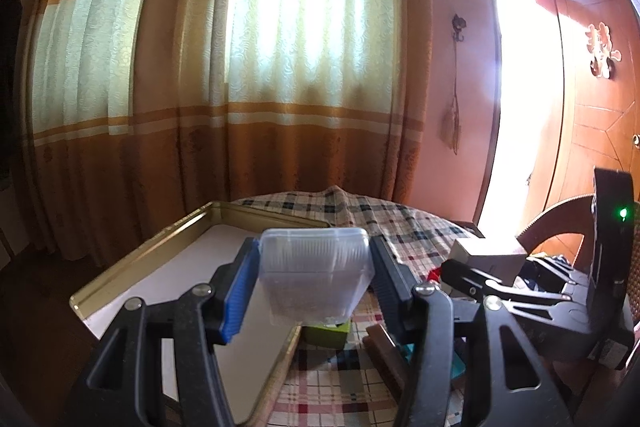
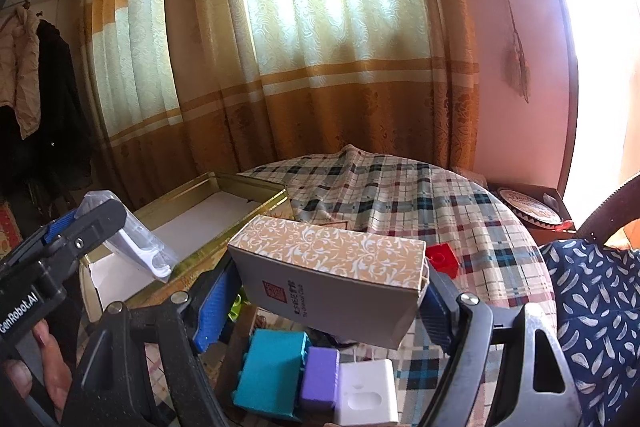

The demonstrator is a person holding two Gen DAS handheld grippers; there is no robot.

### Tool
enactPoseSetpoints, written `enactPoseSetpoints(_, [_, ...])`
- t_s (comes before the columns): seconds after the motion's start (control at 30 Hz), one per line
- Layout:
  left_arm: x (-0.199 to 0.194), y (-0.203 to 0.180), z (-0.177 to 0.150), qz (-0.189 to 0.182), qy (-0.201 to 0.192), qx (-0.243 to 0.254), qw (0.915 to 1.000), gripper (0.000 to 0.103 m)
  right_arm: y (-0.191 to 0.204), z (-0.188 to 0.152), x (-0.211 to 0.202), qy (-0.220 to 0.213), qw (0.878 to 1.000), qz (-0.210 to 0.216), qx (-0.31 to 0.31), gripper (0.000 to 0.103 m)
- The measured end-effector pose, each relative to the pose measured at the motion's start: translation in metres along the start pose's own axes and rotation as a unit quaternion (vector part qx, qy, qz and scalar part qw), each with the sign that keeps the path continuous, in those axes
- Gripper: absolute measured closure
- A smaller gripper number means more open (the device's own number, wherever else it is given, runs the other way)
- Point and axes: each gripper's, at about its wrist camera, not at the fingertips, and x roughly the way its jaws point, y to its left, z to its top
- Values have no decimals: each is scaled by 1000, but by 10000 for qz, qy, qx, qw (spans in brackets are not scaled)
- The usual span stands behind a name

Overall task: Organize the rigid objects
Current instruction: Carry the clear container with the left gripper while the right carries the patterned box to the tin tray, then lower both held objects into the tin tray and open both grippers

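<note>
Here, centre-low in both views, the left claw grips a clear plastic box above the gold tray; the right claw grips a patterned carton. Smooth plastic may slip, or both could collide.

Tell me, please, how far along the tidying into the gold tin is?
Done: nothing visibly; the gold tin shows only its white liner. In hand: left gripper clamps a clear plastic box; right gripper holds a patterned carton. Left: red block, teal box, purple block, white charger.
</note>
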Motion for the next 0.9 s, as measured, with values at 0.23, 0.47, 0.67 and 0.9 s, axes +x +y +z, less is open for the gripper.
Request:
enactPoseSetpoints(0.23, [1,17,15,132,2,-130,9998,48,16,11,8,-27,9999,134,-79,22])
enactPoseSetpoints(0.47, [6,33,28,226,59,-255,9994,48,34,25,25,5,9994,296,-160,22])
enactPoseSetpoints(0.67, [14,55,37,332,152,-383,9986,48,51,33,44,139,9986,423,-296,22])
enactPoseSetpoints(0.9, [41,85,44,628,424,-393,9964,48,73,42,78,424,9965,513,-514,22])
